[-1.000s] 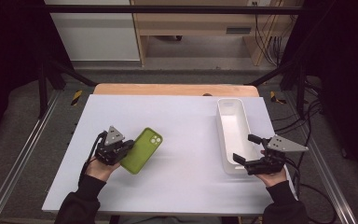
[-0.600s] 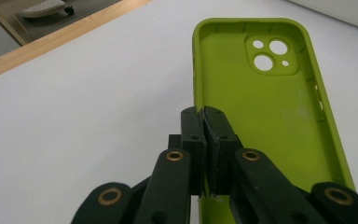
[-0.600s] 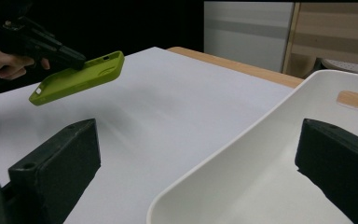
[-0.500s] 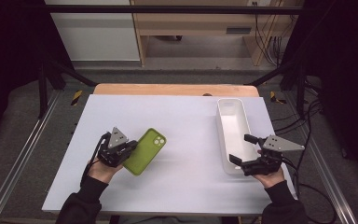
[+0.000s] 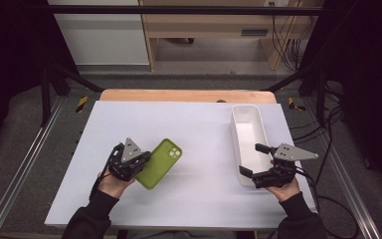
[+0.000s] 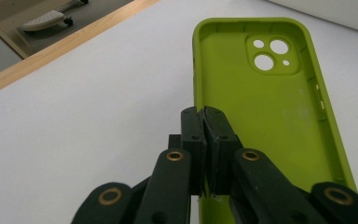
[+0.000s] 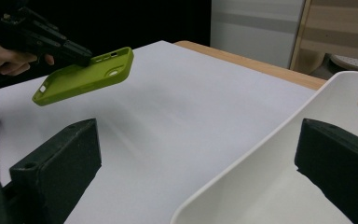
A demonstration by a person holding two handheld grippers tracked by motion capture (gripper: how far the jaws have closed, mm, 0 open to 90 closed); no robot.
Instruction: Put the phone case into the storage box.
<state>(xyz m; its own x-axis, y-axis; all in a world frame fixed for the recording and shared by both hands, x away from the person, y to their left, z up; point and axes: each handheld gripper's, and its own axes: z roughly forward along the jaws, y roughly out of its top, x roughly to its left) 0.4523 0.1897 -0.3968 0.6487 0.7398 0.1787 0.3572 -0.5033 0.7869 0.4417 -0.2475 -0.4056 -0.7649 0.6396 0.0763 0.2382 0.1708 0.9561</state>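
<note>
So I've got the case (image 5: 160, 163) pinched by its long edge in my left gripper (image 6: 205, 122), jaws clamped tight on the rim. It's lifted off the table (image 5: 194, 134), tilted, sitting lower left of center in the high view, camera cutouts pointing away from me. In the right gripper view it hangs in the upper left with its shadow on the table below, so it's clearly airborne.

My right gripper (image 5: 254, 159) is spread wide, straddling the near wall of the tray (image 5: 246, 112) at lower right, not squeezing it as far as I can tell.

My read: this is the carry step, pickup done and drop-off not yet. Next I'd swing the case across to the tray, level it out over the opening, then let go, probably steadying the tray with the right.
</note>
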